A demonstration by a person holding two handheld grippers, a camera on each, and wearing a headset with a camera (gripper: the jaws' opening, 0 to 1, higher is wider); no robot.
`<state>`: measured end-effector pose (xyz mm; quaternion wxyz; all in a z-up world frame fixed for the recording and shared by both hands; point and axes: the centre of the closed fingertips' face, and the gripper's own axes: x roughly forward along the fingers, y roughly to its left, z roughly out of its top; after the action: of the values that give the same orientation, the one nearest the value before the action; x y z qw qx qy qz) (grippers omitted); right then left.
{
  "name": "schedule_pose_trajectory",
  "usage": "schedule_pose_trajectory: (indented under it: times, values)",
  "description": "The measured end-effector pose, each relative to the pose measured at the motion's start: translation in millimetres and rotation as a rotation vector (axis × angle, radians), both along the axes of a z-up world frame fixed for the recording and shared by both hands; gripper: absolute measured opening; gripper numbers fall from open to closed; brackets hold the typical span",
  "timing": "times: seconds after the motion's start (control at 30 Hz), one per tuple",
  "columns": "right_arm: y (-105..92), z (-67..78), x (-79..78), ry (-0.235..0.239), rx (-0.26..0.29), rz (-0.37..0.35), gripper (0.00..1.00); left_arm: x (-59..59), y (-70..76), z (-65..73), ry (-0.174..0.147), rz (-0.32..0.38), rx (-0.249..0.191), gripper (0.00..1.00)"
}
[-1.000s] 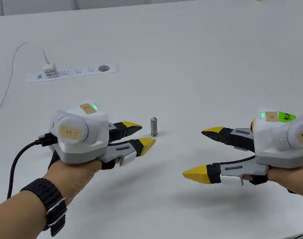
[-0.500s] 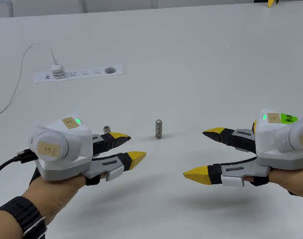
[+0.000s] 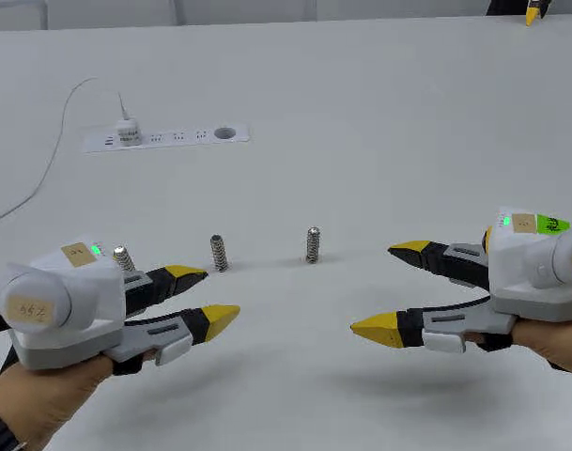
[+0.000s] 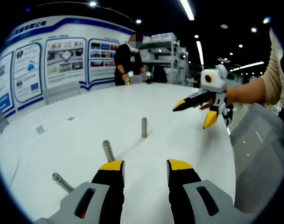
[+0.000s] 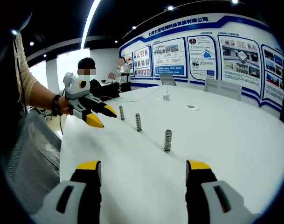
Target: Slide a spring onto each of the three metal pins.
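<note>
Three metal pins stand upright in a row on the white table, each wrapped in a spring: the left one [image 3: 124, 257] just behind the left gripper, the middle one [image 3: 219, 253] and the right one [image 3: 313, 244]. They also stand in the left gripper view [image 4: 61, 182] [image 4: 107, 150] [image 4: 144, 127] and in the right gripper view [image 5: 121, 112] [image 5: 138, 122] [image 5: 167, 140]. My left gripper [image 3: 203, 293] [image 4: 145, 168] is open and empty, near the front left. My right gripper [image 3: 392, 289] [image 5: 141, 169] is open and empty at the front right.
A white power strip [image 3: 166, 138] with a plugged charger [image 3: 126, 128] and cable lies at the back left. A person [image 4: 129, 59] stands at the table's far end. Display boards line the wall.
The left gripper has drawn back to the left and down, uncovering the left and middle pins with their springs. The right gripper has barely moved. The view has shifted slightly.
</note>
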<state>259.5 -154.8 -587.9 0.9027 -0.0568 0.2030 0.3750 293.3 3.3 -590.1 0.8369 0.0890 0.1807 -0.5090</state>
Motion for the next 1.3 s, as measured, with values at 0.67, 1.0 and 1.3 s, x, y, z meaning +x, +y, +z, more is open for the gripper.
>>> schedule_pose_trajectory:
  times: [0.67,1.0,1.3]
  values:
    - [15.8,5.2,1.9,-0.006,-0.011,0.032,0.76,-1.4,65.4,6.1,0.0,0.159,-0.038,0.43]
    - [17.4,6.3,3.4,-0.008,-0.01,0.031,0.76,-5.9,82.3,5.7,0.002,0.204,-0.053,0.49]
    - [19.1,6.7,4.4,-0.012,-0.008,0.033,0.77,-7.5,88.6,6.5,0.006,0.217,-0.067,0.54]
